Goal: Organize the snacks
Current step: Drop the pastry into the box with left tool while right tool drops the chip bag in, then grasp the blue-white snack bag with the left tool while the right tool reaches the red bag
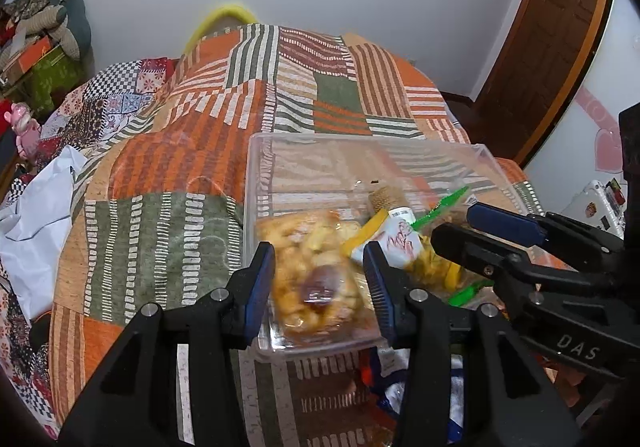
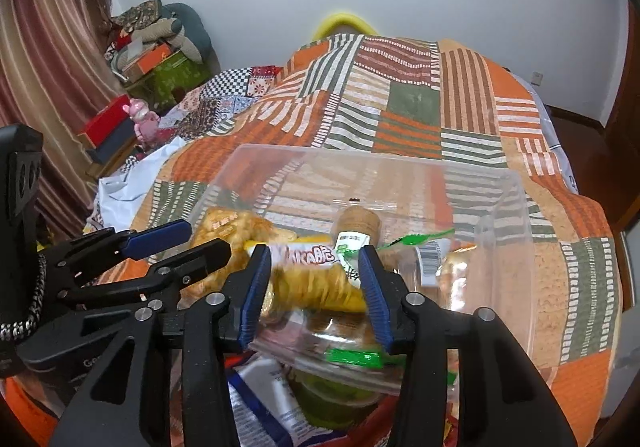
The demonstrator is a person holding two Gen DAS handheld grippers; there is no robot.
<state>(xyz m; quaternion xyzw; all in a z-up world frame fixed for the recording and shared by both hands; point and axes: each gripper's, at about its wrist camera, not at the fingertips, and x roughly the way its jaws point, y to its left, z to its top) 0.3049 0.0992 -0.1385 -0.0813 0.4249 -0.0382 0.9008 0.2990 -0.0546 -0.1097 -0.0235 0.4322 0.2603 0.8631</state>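
- Left tongs point(image 1: 320, 279) hanging wide over the snack bag point(image 1: 316, 283) in the clear bin point(image 1: 360, 139).
- Right tongs point(image 2: 314, 283) also gaping above a yellow packet point(image 2: 316, 287).
- Several snacks binned; some waiting near, outside the bin.

White "DAS" lettering stands on the black right gripper point(image 1: 492, 243); red "KKA" on a white-and-yellow snack packet point(image 2: 316, 259)

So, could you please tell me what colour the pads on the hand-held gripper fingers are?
Blue pads on black fingers, clearest in the right wrist view.
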